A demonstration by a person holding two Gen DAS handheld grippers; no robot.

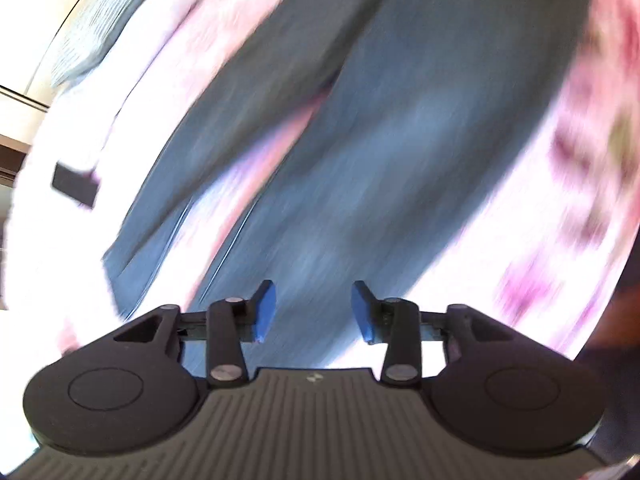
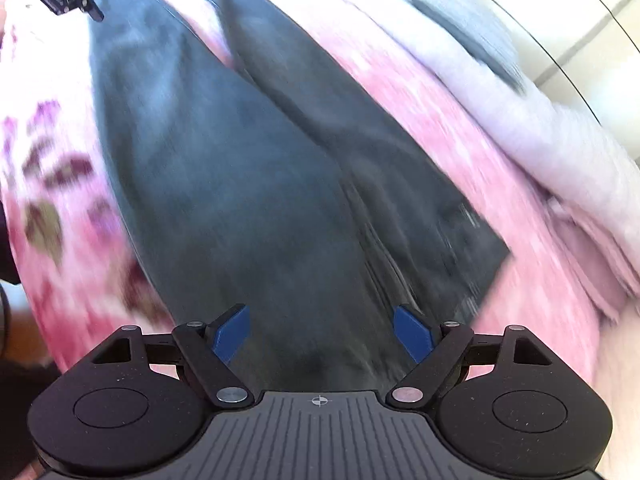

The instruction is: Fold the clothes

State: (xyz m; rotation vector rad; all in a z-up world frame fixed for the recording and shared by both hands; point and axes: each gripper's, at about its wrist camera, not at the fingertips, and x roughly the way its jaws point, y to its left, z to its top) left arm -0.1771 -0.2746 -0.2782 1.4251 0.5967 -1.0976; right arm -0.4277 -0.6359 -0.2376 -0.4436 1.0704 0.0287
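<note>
Both claws, left claw (image 1: 313, 312) and right claw (image 2: 322, 334), are gaping wide, holding nothing. Jeans (image 2: 248, 184) are lying legs apart on the pink bedspread (image 2: 460, 140). Pinching hem and waistband evenly is looking wise.

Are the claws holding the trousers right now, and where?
No. Both claws are open and hold nothing: the left claw and the right claw hover over the dark trousers spread on the pink flowery bedspread.

Each black claw (image 1: 313, 312) (image 2: 320, 332) has blue fingertip pads (image 1: 265, 312), silver rivets, and a ribbed grey base.
</note>
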